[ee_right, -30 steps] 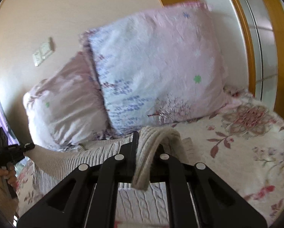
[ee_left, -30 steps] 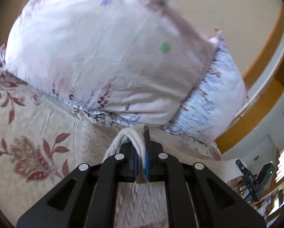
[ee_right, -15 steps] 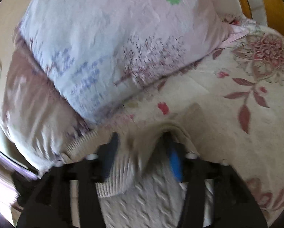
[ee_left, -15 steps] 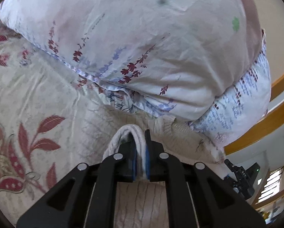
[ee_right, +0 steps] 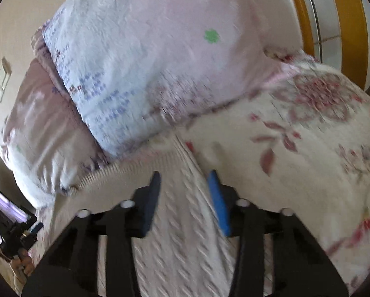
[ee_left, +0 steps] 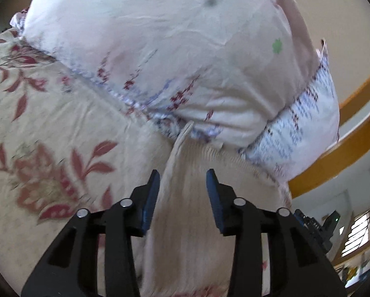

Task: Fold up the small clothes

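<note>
A cream cable-knit sweater (ee_left: 185,198) lies flat on the floral bedsheet (ee_left: 48,128), its ribbed edge against the pillows. My left gripper (ee_left: 182,180) is open, its blue-padded fingers (ee_left: 151,195) straddling the knit without holding it. In the right wrist view the same sweater (ee_right: 175,212) spreads beneath my right gripper (ee_right: 183,185), which is also open and empty, with the ribbed hem (ee_right: 105,170) to its left.
Two pillows lean at the head of the bed, a pinkish one (ee_left: 172,57) and a white-blue one (ee_right: 145,57). A wooden frame (ee_left: 338,153) runs to the right. The other gripper shows small at the frame edges (ee_right: 14,227).
Both grippers have opened and let go of the sweater's folded edge, which now lies flat on the bed. Both have drawn back a little from the pillows.
</note>
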`<state>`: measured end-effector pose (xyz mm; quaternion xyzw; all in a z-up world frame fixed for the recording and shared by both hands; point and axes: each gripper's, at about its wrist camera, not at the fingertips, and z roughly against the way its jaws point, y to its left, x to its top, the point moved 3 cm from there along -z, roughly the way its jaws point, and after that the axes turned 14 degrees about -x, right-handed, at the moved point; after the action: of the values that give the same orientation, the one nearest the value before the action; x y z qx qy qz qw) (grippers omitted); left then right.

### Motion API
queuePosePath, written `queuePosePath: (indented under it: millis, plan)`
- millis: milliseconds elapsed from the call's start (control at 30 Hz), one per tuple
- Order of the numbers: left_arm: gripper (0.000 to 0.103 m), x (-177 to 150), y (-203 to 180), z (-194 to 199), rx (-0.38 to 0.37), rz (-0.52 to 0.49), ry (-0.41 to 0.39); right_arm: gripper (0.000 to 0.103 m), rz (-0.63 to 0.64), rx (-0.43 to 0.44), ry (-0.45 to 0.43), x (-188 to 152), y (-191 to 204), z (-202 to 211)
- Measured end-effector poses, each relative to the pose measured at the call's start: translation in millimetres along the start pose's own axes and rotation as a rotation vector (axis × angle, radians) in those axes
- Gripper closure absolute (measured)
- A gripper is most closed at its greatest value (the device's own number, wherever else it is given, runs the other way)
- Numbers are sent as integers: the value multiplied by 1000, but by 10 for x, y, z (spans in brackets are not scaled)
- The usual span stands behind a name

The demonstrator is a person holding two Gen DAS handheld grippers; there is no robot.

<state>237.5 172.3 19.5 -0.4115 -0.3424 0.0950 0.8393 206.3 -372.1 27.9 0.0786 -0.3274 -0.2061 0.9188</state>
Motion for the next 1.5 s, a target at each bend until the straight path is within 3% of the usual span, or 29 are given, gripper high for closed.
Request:
queuePosePath:
  millis: [333,433,500,667,867,1033,1233,1333,1400,1500]
  plan:
    - [68,-415,144,99,78,-27,94,66,88,-66,45,-387,-130,23]
    - [80,-459,140,86,97,-47,94,80,151,-116,16,-448,-62,43]
    - [94,-472,136,80,96,-52,99,94,160,-122,-11,-450,-46,96]
    - [96,-487,139,127,72,-49,104,95,177,-104,-72,-440,27,306]
    - [97,-529,127,235,56,-71,108,95,174,-108,-86,-491,42,426]
    - [97,-594,211,273,63,-71,110,95,199,-218,-45,-568,-20,212]
    - [95,-610,174,260,59,-82,104,94,217,-252,-28,-562,41,121]
    - [85,-563,46,325,59,-121,73,82,208,-254,-26,-503,100,188]
    - [73,-542,-75,360,66,-171,42,58,204,-230,-60,-468,186,262]
    - [61,-562,-309,306,68,-271,35,56,262,-165,-99,-454,467,328]
